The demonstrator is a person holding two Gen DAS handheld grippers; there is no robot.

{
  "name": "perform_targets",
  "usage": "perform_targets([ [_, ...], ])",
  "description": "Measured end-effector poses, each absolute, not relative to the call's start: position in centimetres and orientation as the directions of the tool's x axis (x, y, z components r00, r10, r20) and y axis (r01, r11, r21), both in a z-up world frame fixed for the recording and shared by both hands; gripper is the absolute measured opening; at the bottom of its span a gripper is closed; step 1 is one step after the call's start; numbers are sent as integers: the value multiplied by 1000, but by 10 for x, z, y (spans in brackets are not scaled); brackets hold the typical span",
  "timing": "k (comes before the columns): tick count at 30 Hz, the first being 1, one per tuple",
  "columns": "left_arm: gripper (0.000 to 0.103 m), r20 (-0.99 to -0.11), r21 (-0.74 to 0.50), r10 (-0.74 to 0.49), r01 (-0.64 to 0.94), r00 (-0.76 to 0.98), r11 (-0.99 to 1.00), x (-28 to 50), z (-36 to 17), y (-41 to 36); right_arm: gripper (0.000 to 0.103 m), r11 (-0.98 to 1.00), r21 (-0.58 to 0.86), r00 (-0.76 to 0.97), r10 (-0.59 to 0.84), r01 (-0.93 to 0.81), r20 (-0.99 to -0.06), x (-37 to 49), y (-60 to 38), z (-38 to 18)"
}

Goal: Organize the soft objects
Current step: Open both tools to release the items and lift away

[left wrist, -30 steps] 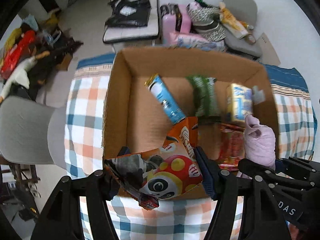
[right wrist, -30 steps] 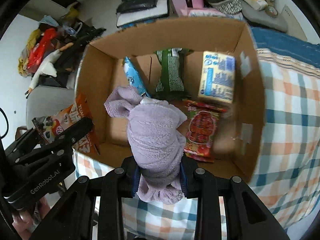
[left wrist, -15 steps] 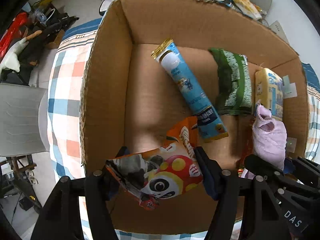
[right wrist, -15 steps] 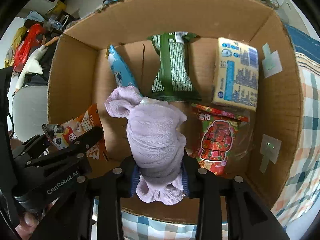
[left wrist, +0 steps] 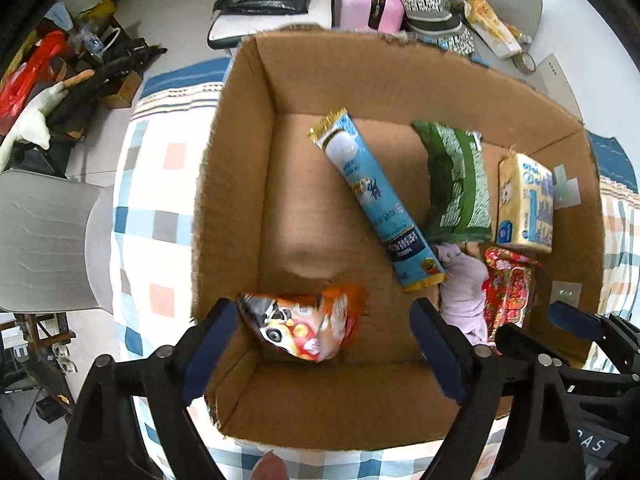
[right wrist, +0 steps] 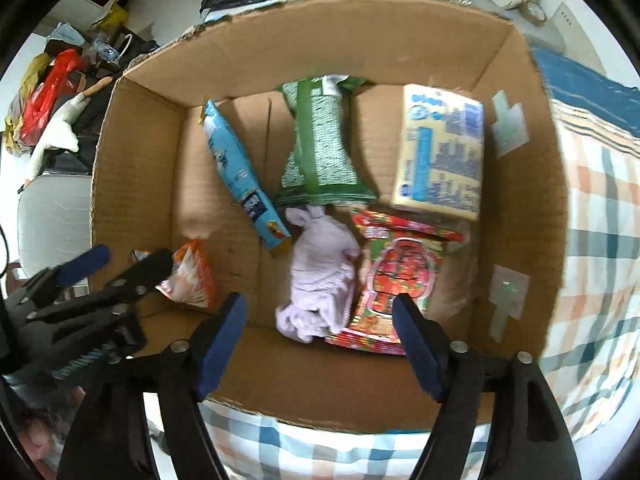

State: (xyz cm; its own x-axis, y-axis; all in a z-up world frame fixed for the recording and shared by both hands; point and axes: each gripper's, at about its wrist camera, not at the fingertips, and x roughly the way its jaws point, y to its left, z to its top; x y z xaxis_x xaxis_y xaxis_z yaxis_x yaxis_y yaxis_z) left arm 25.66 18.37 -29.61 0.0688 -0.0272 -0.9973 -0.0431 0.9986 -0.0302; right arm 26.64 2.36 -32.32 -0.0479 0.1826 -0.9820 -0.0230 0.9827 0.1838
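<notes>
An open cardboard box point(left wrist: 236, 208) stands on a checked cloth. My left gripper point(left wrist: 320, 344) is open above the box's near left corner; the orange panda snack bag point(left wrist: 304, 328) lies blurred between its spread fingers, inside the box. My right gripper point(right wrist: 320, 344) is open above the near side; the lilac cloth point(right wrist: 320, 272) lies free on the box floor below it, next to a red snack pack point(right wrist: 396, 280). The cloth also shows in the left wrist view point(left wrist: 464, 292). The orange bag shows in the right wrist view point(right wrist: 190, 280), beside the left gripper point(right wrist: 100, 276).
In the box lie a blue tube pack point(left wrist: 372, 200), a green bag point(left wrist: 456, 184) and a yellow tissue pack point(left wrist: 524, 204). A grey chair point(left wrist: 44, 240) stands left of the table. Bags, a pink case point(left wrist: 368, 0) and shoes sit on seats behind.
Both grippers have opened over the box. The orange bag has left the left gripper's hold and the lilac cloth has dropped from the right gripper onto the box floor.
</notes>
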Motion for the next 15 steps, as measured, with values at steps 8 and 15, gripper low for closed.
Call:
perform_targets([
  [8,98,-992,-20,-12,-55,129,998,243,-276,186,97,993,117,-4,117,-12,-993,250,2,-302],
  [15,99,-986,-16,-5,-62,169,998,233,-267,181,103,998,57,44,57,7,-997,245,-7,-293],
])
